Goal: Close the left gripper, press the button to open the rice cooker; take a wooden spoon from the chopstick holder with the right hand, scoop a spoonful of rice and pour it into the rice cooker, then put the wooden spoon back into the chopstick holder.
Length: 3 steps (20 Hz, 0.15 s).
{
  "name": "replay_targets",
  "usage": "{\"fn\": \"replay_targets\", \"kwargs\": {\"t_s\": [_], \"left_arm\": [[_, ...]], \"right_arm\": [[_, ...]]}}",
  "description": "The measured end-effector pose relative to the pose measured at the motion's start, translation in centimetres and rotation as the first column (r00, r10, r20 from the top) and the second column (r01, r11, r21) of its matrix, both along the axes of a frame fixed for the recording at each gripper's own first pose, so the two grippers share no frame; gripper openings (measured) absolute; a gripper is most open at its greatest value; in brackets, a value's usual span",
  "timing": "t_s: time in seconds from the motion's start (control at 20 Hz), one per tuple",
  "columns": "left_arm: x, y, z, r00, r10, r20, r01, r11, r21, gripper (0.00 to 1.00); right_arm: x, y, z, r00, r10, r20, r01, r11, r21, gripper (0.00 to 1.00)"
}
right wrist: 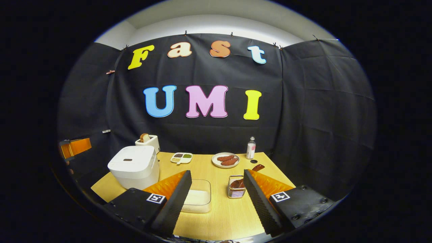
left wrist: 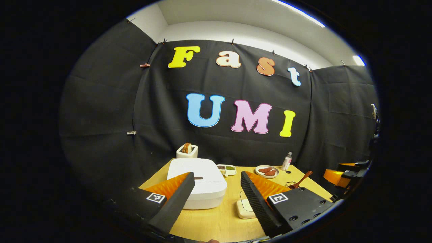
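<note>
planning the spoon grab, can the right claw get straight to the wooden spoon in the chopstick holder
Probably yes: the right claw is open, and the wooden spoon leans out of the chopstick holder just ahead, with nothing between them.

No readable text stands on the rice cooker (right wrist: 134, 166) or bottle (right wrist: 250, 148) (label too small).

A toaster (right wrist: 147, 141), a divided dish (right wrist: 181, 157), a plate of sausages (right wrist: 225, 160) and a bottle (right wrist: 250, 148) are set along the counter's (right wrist: 219, 216) far edge.
</note>
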State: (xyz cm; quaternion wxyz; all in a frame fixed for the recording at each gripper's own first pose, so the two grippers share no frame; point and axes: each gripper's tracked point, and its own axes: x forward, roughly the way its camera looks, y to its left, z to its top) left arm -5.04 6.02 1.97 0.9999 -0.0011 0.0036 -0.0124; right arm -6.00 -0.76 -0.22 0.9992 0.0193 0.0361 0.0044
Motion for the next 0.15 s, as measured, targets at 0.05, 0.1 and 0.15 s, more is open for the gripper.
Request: {"fn": "replay_targets", "kwargs": {"t_s": [0.05,0.1,0.15], "left_arm": [[0.05,0.07,-0.01,1.000,0.003,0.000,-0.003,1.000,0.003,0.95],[0.08,0.05,-0.05,1.000,0.002,-0.002,-0.002,1.000,0.005,0.95],[0.14,0.04,-0.15,1.000,0.001,-0.006,-0.001,1.000,0.005,0.95]], "right_arm": [[0.05,0.09,-0.07,1.000,0.003,-0.004,-0.003,1.000,-0.001,0.98],[0.16,0.19,-0.26,1.000,0.004,-0.009,-0.004,1.000,-0.001,0.98],[0.19,0.13,-0.31,1.000,0.003,-0.011,-0.003,1.000,0.001,0.97]]}}
